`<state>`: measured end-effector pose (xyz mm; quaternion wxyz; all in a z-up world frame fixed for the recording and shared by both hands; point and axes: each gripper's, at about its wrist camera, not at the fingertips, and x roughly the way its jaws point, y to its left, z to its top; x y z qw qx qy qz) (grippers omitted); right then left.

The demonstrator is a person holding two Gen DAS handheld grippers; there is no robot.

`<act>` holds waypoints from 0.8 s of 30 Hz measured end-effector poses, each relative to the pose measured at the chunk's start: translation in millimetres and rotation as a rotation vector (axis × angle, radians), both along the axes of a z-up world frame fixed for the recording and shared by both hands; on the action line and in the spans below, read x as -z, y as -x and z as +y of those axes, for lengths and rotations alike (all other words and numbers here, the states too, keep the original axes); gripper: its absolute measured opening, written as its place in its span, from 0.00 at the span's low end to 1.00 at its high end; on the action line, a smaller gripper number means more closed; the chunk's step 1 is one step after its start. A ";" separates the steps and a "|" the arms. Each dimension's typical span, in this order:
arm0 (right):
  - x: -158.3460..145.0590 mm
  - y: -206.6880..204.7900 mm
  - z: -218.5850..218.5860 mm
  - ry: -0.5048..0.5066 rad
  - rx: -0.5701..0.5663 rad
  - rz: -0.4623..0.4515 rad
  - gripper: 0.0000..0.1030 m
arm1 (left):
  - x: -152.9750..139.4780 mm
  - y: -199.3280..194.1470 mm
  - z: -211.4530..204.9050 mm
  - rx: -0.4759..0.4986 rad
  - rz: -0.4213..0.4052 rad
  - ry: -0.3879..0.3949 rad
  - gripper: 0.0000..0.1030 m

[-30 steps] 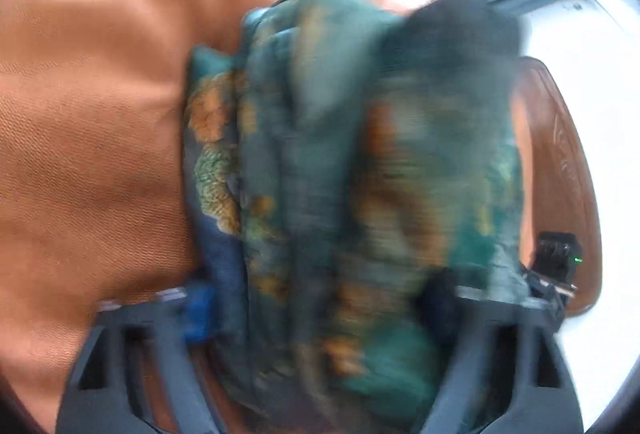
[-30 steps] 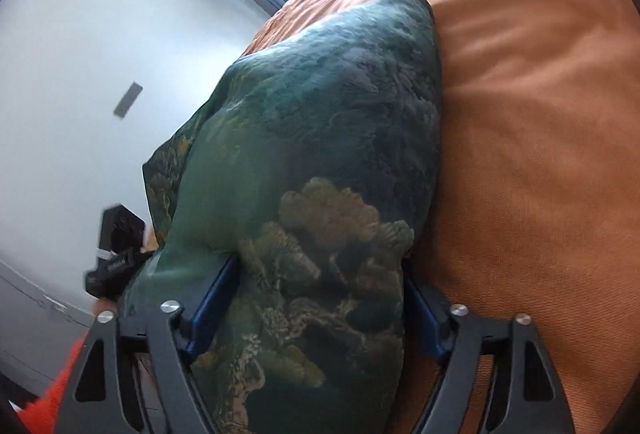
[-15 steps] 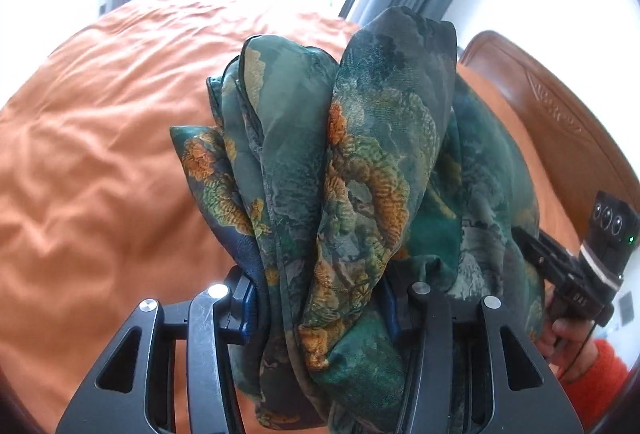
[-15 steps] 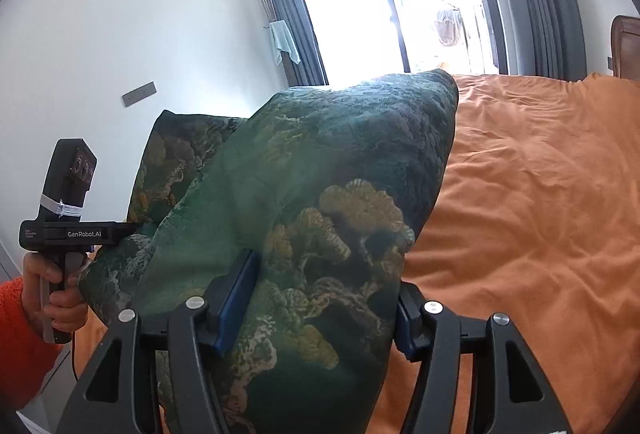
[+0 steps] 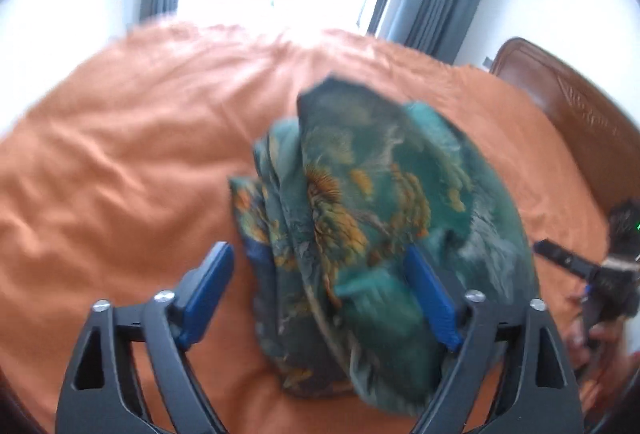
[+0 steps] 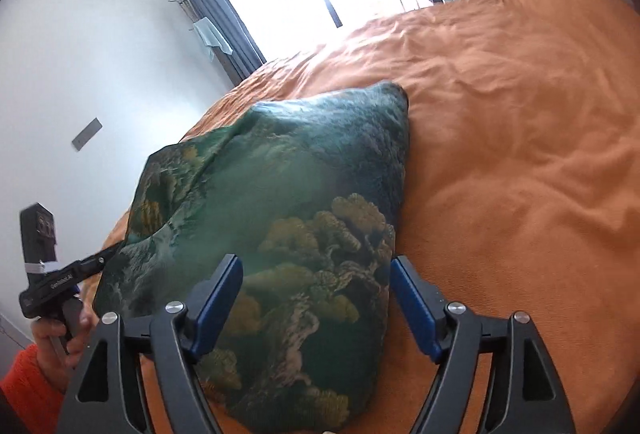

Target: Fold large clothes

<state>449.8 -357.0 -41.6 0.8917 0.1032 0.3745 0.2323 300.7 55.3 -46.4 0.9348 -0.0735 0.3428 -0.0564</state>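
Orange bedspread [image 6: 520, 162] carries the folded green garment [image 6: 280, 226]; both grippers [image 5: 320, 298] [image 6: 316, 302] gape, holding nothing; only tidying remains, I'd judge, toward twelve o'clock.

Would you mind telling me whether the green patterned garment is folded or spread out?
Folded: the green patterned garment lies as a compact, layered bundle on the orange bedspread, stacked edges showing in the left wrist view.

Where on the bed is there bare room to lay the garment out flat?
The orange bedspread lies bare on the right tool's right, from the green patterned garment toward the window and headboard. In the left wrist view, it is bare left of the left tool. It is crowded where the bunched garment sits between both open tools.
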 end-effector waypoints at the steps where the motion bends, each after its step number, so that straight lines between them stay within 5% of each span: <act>1: -9.9 13.3 4.1 0.035 -0.003 -0.042 0.79 | -12.1 17.9 -10.0 -0.011 -0.053 -0.064 1.00; 4: -39.3 65.4 18.9 0.126 -0.002 -0.171 0.82 | -39.1 67.6 -39.3 -0.048 -0.186 -0.221 1.00; 7: -62.7 106.0 21.4 0.184 0.030 -0.257 0.92 | -53.9 92.5 -57.0 -0.104 -0.226 -0.310 1.00; 11: -77.2 138.4 10.1 0.235 0.118 -0.310 0.93 | -59.8 104.2 -65.1 -0.131 -0.214 -0.321 1.00; 16: -69.5 155.9 0.6 0.272 0.173 -0.229 0.94 | -46.2 113.1 -85.0 -0.076 -0.149 -0.341 1.00; 24: -62.1 202.6 -4.6 0.373 0.255 -0.278 0.94 | -32.9 144.6 -87.8 -0.096 -0.079 -0.246 1.00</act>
